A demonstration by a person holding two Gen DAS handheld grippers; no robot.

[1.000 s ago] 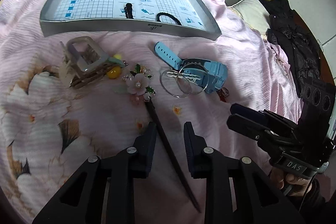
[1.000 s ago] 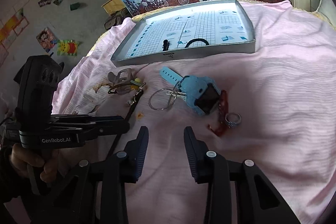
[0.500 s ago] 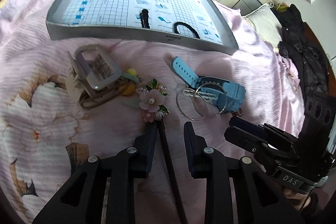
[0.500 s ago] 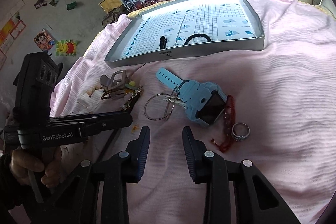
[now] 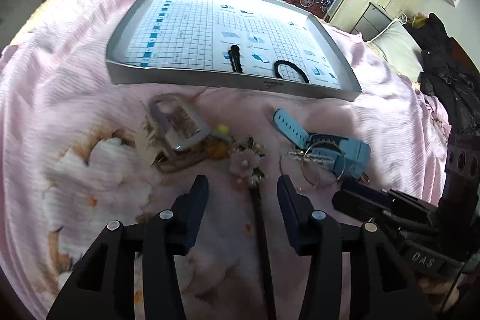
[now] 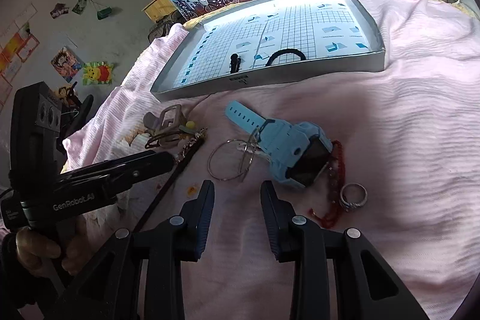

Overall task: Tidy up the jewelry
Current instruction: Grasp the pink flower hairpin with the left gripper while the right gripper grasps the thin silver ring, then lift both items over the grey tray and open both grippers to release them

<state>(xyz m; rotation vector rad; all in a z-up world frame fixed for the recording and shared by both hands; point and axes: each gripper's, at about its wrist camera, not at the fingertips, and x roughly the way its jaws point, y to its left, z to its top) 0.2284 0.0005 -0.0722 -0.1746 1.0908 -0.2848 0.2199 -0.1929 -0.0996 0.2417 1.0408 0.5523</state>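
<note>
Left claw [image 5: 242, 185] and right claw [image 6: 237, 189] both gape, side by side.

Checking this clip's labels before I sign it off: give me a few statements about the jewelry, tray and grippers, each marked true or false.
1. The left gripper is open astride the hairpin. True.
2. The tray holds nothing. False: a black hair tie and a small black clip lie in it.
3. The ring lies on the bedspread beside the watch. True.
4. The right gripper is shut on the watch. False: it is open and holds nothing.
</note>
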